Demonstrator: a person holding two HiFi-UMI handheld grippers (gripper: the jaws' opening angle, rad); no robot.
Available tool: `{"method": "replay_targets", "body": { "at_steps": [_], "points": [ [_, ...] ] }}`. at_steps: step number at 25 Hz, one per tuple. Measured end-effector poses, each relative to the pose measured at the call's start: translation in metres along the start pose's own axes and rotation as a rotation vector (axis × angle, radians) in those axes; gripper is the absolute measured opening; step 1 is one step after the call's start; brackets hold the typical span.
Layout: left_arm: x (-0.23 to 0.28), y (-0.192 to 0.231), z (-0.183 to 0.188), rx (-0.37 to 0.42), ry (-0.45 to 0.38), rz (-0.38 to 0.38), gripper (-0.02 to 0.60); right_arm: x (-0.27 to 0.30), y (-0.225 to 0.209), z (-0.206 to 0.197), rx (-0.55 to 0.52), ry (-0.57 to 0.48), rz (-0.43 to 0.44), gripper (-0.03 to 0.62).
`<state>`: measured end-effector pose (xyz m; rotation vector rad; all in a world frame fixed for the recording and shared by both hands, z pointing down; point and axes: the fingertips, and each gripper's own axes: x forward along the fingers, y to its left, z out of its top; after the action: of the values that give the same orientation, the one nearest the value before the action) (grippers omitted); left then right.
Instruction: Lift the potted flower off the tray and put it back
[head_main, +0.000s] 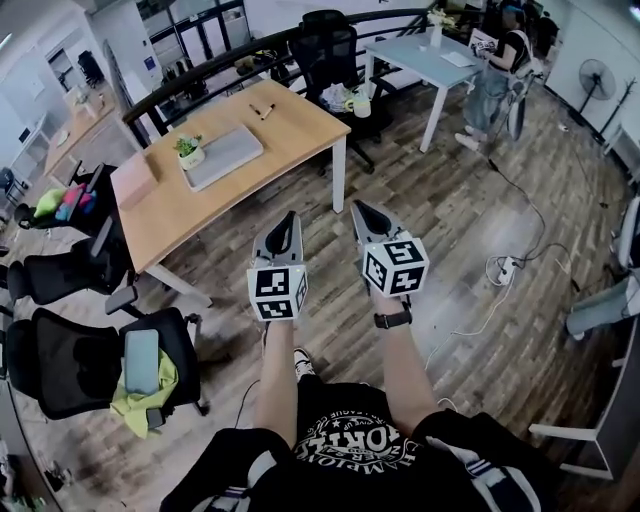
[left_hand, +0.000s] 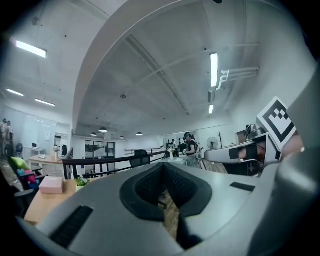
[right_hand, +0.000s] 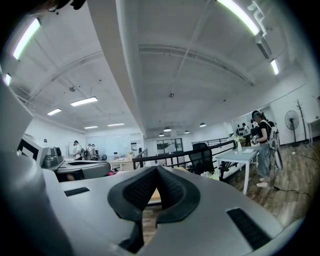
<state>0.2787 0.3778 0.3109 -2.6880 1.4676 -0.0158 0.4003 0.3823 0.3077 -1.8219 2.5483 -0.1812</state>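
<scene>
A small potted flower (head_main: 189, 151) in a white pot stands on the left end of a grey tray (head_main: 230, 153), on a wooden table (head_main: 270, 125) at the upper left of the head view. Both grippers are held side by side over the wood floor, short of the table's near edge and well apart from the pot. My left gripper (head_main: 288, 216) is shut and empty. My right gripper (head_main: 358, 208) is shut and empty too. In the left gripper view the closed left gripper (left_hand: 162, 168) points level, with the plant (left_hand: 80, 182) far off at the left. The right gripper (right_hand: 156, 170) also shows closed jaws.
A pink box (head_main: 135, 182) lies on the table's left end. Black office chairs (head_main: 75, 365) crowd the left side, and another chair (head_main: 326, 48) stands behind the table. A light blue table (head_main: 425, 60) with a person (head_main: 497, 75) beside it is at the back right. Cables and a power strip (head_main: 503, 268) lie on the floor.
</scene>
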Motion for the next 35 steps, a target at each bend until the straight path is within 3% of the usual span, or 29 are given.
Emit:
{"method": "replay_targets", "body": {
  "at_steps": [17,23,32,35],
  "points": [
    [0.004,0.113,-0.004,0.023,-0.006,0.132,0.018,0.106,0.075,0.001,-0.052,0.027,0.143,0.018],
    [-0.003,0.162,0.002,0.059,-0.006,0.185,0.018,0.141,0.09,-0.004,-0.056,0.059,0.121,0.018],
    [-0.005,0.218,-0.013,0.034,0.016,0.194,0.018,0.19,0.148,-0.016,-0.068,0.098,0.201,0.018],
    [-0.002,0.235,-0.014,0.033,0.013,0.184,0.018,0.204,0.158,-0.018,-0.125,0.099,0.193,0.018]
  ]
}}
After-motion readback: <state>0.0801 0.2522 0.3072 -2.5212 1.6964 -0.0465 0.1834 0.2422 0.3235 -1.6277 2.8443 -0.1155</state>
